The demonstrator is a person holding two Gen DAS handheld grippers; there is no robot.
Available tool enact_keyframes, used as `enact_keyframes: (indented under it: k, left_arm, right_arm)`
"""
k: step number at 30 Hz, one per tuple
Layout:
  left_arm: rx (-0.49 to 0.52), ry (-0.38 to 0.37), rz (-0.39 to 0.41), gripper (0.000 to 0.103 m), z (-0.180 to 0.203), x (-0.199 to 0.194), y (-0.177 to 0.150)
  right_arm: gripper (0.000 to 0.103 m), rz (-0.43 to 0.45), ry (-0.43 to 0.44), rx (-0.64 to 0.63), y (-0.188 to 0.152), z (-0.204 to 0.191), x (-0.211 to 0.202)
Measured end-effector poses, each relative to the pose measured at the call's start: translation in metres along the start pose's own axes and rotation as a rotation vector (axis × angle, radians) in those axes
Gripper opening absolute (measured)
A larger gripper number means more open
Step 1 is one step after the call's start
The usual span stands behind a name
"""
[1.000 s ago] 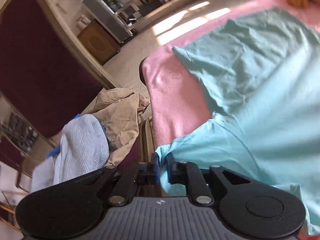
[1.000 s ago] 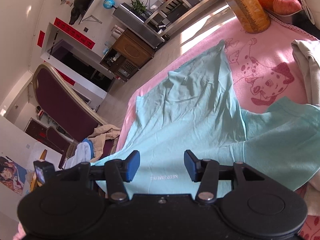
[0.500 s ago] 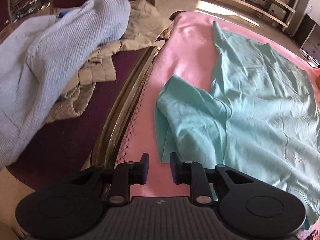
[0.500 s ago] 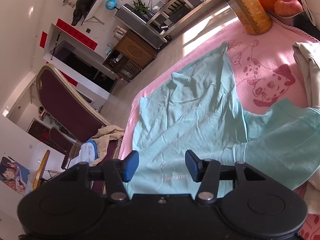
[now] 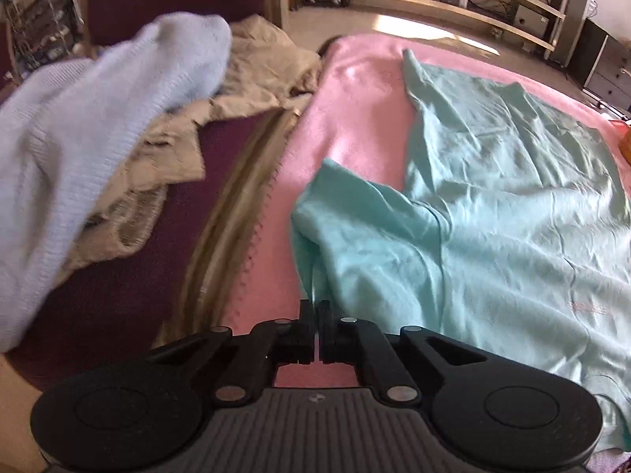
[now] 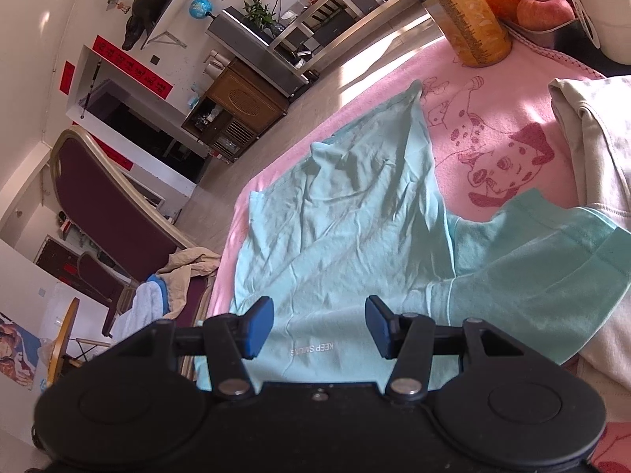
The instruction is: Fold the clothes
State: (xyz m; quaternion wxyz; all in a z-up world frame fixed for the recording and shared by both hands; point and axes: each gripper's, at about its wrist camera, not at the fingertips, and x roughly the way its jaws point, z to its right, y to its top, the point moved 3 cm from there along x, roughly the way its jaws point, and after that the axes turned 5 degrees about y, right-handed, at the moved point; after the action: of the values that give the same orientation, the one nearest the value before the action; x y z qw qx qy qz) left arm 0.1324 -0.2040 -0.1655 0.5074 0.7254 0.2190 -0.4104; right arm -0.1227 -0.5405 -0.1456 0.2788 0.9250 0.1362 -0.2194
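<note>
My left claw (image 5: 316, 311) is clenched on the mint T-shirt's (image 5: 512, 213) sleeve edge; the shirt lies lengthwise away from me, hem farthest. My right claw (image 6: 318, 327) hovers released.

One mint-green T-shirt (image 6: 347, 213), one pink blanket (image 5: 355, 118), one cream garment (image 6: 599, 149), one light-blue sweater (image 5: 90, 126), one beige garment (image 5: 252, 82), one apple (image 6: 544, 10), one orange bottle (image 6: 469, 15).

Mint shirt (image 6: 347, 228) on pink blanket (image 6: 493, 118), perhaps table.

"KEEP SMILING" print, upside down, on mint T-shirt (image 6: 335, 236).
</note>
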Motion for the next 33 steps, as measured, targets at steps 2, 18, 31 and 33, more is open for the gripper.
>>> enact_keyframes:
  k: [2, 18, 31, 33]
  left_arm:
    - [0.029, 0.162, 0.048, 0.001, -0.008, -0.007, 0.002]
    - [0.007, -0.239, 0.071, 0.025, 0.05, -0.039, -0.055]
    - [0.141, -0.243, -0.005, 0.036, 0.081, -0.038, -0.096]
    - [0.135, -0.229, -0.007, 0.036, 0.079, -0.043, -0.099]
  right_arm:
    - [0.05, 0.005, -0.002, 0.016, 0.001, 0.003, -0.002]
    - [0.053, -0.015, -0.011, 0.255, -0.012, 0.046, -0.029]
    - [0.053, -0.157, -0.162, 0.166, -0.051, 0.045, -0.003]
    - [0.053, -0.159, -0.166, 0.163, -0.06, 0.043, -0.006]
